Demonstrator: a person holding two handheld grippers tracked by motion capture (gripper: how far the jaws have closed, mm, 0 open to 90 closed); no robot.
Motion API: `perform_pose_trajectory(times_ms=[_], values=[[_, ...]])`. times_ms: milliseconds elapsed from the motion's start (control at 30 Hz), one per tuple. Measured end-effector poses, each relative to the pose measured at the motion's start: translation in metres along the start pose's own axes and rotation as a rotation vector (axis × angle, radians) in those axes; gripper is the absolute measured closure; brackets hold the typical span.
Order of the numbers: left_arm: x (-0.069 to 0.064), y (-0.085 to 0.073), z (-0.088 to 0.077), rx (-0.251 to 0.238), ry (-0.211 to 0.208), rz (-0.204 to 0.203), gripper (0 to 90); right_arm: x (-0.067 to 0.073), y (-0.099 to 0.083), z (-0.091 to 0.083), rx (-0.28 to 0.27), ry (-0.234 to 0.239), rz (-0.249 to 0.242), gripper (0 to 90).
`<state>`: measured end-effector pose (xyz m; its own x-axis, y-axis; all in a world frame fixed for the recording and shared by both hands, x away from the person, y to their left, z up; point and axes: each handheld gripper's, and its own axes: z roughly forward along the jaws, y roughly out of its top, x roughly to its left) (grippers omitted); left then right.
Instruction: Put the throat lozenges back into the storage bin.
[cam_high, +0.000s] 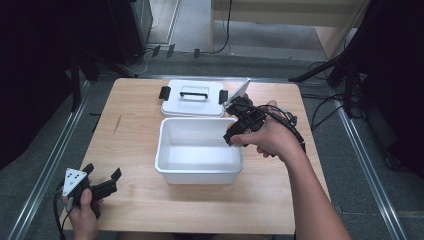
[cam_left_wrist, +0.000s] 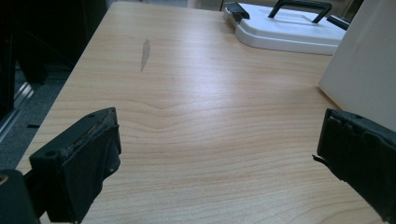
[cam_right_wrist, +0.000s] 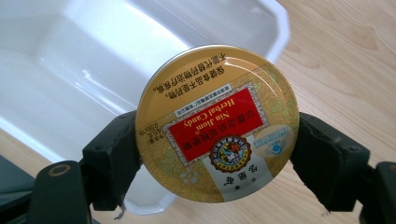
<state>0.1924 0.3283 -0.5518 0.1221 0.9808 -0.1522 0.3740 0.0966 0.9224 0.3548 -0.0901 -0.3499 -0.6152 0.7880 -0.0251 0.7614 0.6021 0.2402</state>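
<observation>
Round gold herbal-candy tin (cam_right_wrist: 217, 123), clamped flat-faced in the right gripper (cam_high: 239, 127), hung over the open white plastic tub's (cam_high: 165, 150) right rim; left gripper (cam_high: 102, 182) wide, idle.

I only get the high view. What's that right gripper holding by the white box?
Observer: A round gold candy tin, clamped edge to edge between the right gripper's fingers.
Operator: Does the tin say anything?
Observer: Yes, its red label reads "Herbal Candy", seen upside down in the right gripper view.
Operator: Is it in the box yet?
Observer: No, the right gripper view shows it held over the white box's rim, partly above the table.
Operator: And my left gripper?
Observer: The left gripper's fingers stand wide apart with only bare table between them.
</observation>
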Motion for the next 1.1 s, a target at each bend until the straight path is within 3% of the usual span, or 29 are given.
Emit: perform_pose_trajectory(times_ms=[133,300,333,467,600,733,1100], values=[[0.0,0.0,0.0,0.0,-0.001,0.001,0.0,0.007,0.003,0.002,-0.004,0.021,-0.03,21.3],[0.0,0.0,0.0,0.0,-0.003,-0.002,0.0,0.021,0.005,0.012,-0.017,0.028,-0.184,21.3],[0.0,0.0,0.0,0.0,-0.003,-0.002,0.0,0.021,0.005,0.012,-0.017,0.028,-0.184,21.3],[0.0,0.0,0.0,0.0,-0.003,-0.003,0.0,0.028,0.002,0.024,-0.01,-0.002,-0.388,21.2],[0.0,0.0,0.0,-0.001,-0.003,-0.003,0.0,0.029,0.001,0.033,0.0,-0.023,-0.456,21.2],[0.001,0.0,0.0,-0.001,-0.003,-0.006,0.0,0.03,-0.001,0.041,0.004,-0.017,-0.482,21.2],[0.001,0.0,0.0,0.001,-0.005,-0.004,0.0,0.031,-0.004,0.071,0.042,-0.009,-0.491,21.2]])
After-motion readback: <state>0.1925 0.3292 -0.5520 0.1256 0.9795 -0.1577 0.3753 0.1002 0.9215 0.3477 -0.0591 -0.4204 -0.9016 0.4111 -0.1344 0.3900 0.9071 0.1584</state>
